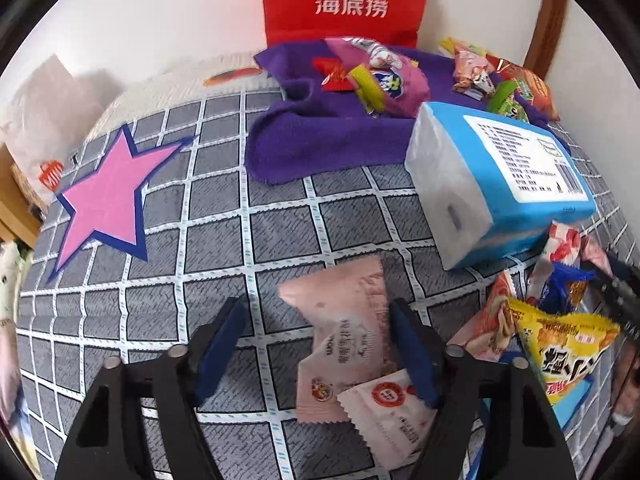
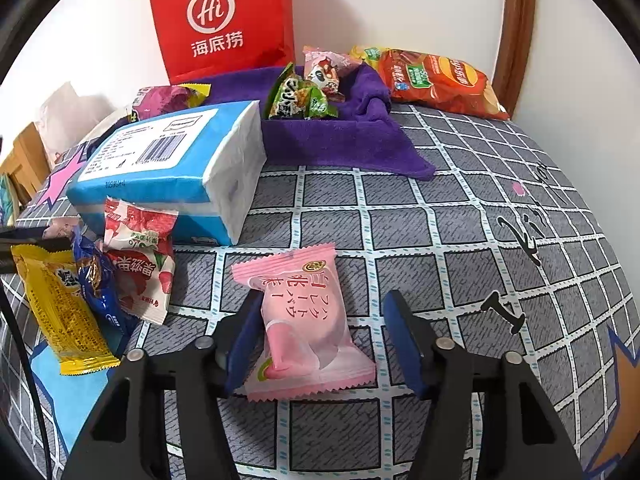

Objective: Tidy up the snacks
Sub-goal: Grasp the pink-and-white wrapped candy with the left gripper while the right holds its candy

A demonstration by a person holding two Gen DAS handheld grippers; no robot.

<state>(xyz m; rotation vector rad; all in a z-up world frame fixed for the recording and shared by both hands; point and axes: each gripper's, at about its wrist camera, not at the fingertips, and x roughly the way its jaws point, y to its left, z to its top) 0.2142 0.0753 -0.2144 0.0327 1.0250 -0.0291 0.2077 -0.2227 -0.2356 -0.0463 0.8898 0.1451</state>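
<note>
My left gripper (image 1: 318,344) is open over a pale pink snack packet (image 1: 348,332) that lies on the checked bed cover, with a white sachet (image 1: 386,412) overlapping its near end. My right gripper (image 2: 322,340) is open around a pink wrapped snack (image 2: 304,320) that lies flat between its fingers. A purple towel (image 1: 320,136) at the back holds several snacks, among them a purple bag (image 1: 384,76); it also shows in the right wrist view (image 2: 340,140). A heap of snacks lies to the side, with a yellow bag (image 1: 560,344), which also shows in the right wrist view (image 2: 60,312).
A blue and white tissue pack (image 1: 496,184) lies between the towel and the heap. A red paper bag (image 1: 344,0) stands against the wall. An orange chip bag (image 2: 440,80) lies at the back right. A pink star (image 1: 108,200) is printed on the cover.
</note>
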